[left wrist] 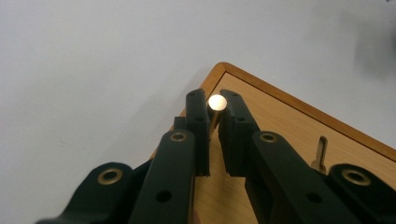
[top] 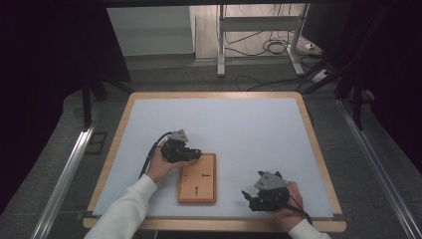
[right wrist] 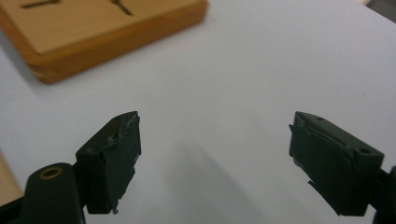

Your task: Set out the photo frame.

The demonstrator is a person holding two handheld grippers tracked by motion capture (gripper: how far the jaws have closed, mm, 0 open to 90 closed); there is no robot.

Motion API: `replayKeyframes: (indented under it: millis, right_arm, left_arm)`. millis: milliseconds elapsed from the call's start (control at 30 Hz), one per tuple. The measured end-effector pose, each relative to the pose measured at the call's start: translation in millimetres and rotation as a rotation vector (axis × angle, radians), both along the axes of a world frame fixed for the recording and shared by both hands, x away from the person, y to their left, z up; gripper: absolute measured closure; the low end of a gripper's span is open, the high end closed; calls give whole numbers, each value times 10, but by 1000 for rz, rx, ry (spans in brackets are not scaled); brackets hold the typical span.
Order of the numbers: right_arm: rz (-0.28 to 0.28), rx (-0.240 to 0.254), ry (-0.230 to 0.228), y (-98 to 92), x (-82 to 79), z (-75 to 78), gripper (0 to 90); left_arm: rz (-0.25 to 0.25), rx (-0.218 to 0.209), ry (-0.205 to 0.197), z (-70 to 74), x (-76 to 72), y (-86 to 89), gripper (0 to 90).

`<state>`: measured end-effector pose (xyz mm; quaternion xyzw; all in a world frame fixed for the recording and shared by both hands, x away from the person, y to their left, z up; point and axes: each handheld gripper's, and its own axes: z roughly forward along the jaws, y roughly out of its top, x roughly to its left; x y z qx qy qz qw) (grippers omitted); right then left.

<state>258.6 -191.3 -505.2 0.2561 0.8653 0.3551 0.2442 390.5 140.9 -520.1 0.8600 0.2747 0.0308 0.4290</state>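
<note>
Left gripper (left wrist: 214,109) clamps a brass peg (left wrist: 217,102) at the wooden board's (left wrist: 280,116) corner; right gripper (right wrist: 215,163) gapes over bare tabletop (right wrist: 261,60)

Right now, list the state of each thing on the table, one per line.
Left gripper: fingers shut on the metal pin.
Right gripper: fingers open, nothing between them.
Wooden board: flat on the table.
Key-shaped piece: lying flat on the board.

A wooden board (top: 197,179) lies on the table (top: 239,124), near its front edge. The left tongs (top: 191,155) sit at the board's far left corner, around a pin (left wrist: 217,103). The right tongs (top: 247,195) lie to the board's right, apart from it.
</note>
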Motion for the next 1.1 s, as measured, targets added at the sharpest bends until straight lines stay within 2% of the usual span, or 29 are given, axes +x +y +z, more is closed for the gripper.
replayKeyframes:
  millis: [133,367,400,467,500,533,567,600,733,800,967,1100]
  right_arm:
    - [55,-15,-9,259,-96,10,116]
    - [135,-38,-15,619,-184,3,96]
    - [159,-54,-18,706,-194,-13,92]
    - [170,-63,-22,753,-201,-23,91]
    - [195,-86,-30,852,-218,-46,90]
    - [195,-86,-30,852,-218,-46,90]
    - [214,-115,-48,951,-223,-77,90]
    - [214,-115,-48,951,-223,-77,90]
    - [219,-170,-78,1142,-204,-149,91]
    - [210,-216,-110,1249,-176,-201,98]
    - [192,-238,-145,1306,-140,-240,109]
    - [176,-253,-175,1323,-132,-237,113]
  left_arm:
    - [-4,-21,33,-5,37,14,824]
    - [-14,-50,91,-11,124,52,826]
    - [-17,-50,96,-9,135,55,828]
    - [-20,-57,108,-12,153,60,828]
    - [-22,-60,112,-13,161,63,827]
    - [-25,-63,117,-14,169,66,827]
    - [-28,-64,124,-14,182,69,827]
    - [-28,-64,124,-14,182,69,827]
    - [-34,-69,137,-17,204,76,827]
    - [-37,-71,140,-18,209,77,825]
    - [-40,-75,145,-23,208,79,818]
    - [-22,-75,140,-22,199,75,821]
